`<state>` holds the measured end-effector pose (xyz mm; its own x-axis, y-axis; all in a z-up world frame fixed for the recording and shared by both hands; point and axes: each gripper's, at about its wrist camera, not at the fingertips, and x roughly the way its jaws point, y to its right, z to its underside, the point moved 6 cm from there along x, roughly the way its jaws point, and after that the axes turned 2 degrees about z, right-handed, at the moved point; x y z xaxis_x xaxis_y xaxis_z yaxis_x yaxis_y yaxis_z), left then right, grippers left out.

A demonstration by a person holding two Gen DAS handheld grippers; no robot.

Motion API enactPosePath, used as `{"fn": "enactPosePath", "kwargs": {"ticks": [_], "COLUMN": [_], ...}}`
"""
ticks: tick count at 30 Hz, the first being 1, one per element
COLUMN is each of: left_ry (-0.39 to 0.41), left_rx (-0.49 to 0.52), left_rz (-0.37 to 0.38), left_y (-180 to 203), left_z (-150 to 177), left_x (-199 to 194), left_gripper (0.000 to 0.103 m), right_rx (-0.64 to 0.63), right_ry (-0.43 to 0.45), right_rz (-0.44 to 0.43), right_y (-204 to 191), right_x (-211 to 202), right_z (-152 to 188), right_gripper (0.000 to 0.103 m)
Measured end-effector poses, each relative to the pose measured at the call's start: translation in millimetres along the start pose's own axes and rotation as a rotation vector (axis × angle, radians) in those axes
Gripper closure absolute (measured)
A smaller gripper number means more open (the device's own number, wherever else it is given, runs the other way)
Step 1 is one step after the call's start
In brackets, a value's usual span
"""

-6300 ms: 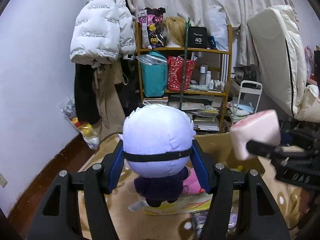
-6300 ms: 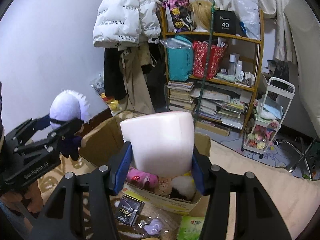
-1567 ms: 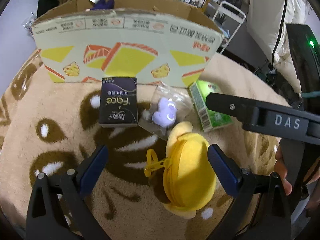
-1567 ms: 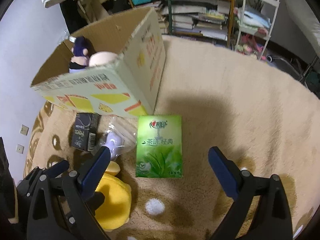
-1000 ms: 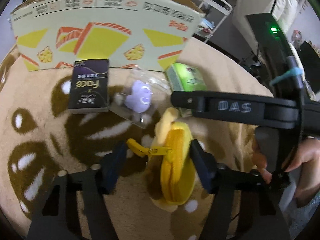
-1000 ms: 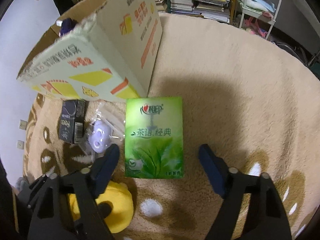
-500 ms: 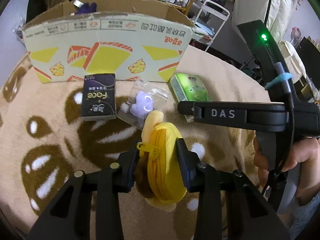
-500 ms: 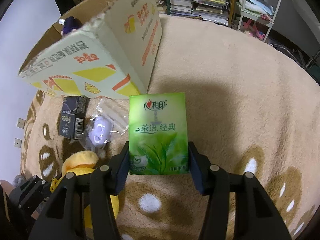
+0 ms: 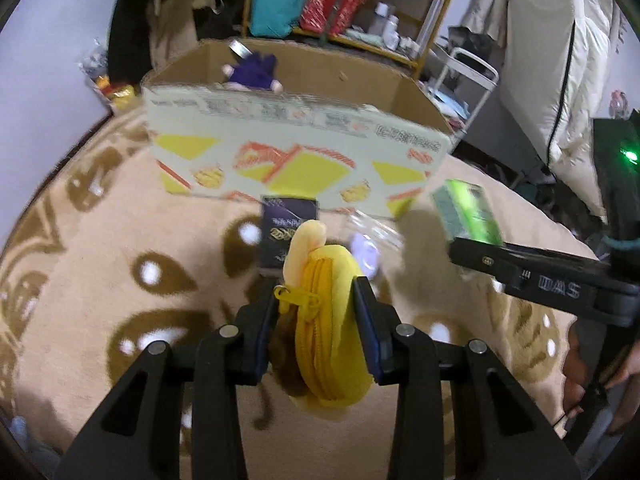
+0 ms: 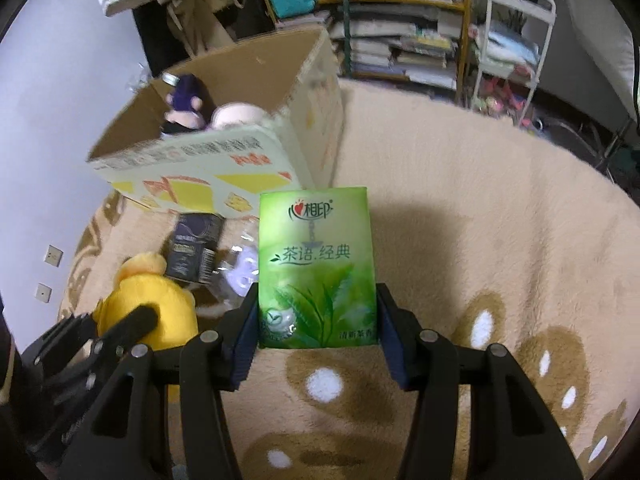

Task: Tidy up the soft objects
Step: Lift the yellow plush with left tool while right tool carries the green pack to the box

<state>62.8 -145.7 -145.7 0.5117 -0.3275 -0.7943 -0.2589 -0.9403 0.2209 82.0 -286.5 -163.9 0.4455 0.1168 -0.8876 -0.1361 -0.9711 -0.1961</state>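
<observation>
Both tongs grip: left tongs (image 9: pixel 316 312) clamp the yellow plush pouch (image 9: pixel 324 344), right tongs (image 10: pixel 316 320) pinch the green tissue pack (image 10: pixel 316 268).

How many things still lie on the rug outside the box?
2: a dark pack by the box, and a clear bag beside it. The box may hide more.

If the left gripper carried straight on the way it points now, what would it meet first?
Probably the dark tissue pack on the rug, just beyond the yellow pouch that the left gripper holds; the cardboard box stands behind it. Depth is hard to judge.
</observation>
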Motion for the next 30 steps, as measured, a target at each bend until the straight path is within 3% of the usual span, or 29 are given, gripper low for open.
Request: {"fn": "enactPosePath", "kwargs": {"ticks": [12, 20, 30], "left_ry": [0.236, 0.379, 0.465], "left_rx": [0.088, 0.151, 0.191], "left_rz": [-0.165, -0.207, -0.206], "left_y": [-16, -14, -19], "left_z": [-43, -75, -129], "left_x": [-54, -85, -102], "left_gripper": [0.068, 0.068, 0.068], "right_rx": [-0.045, -0.067, -0.074], "right_ry": [0.181, 0.37, 0.43], "right_rz": [-0.064, -0.098, -0.071], "right_y": [-28, -47, -59], "right_x": [-46, -72, -74], "right_z": [-12, -36, -68], "right_gripper": [0.047, 0.046, 0.047]}}
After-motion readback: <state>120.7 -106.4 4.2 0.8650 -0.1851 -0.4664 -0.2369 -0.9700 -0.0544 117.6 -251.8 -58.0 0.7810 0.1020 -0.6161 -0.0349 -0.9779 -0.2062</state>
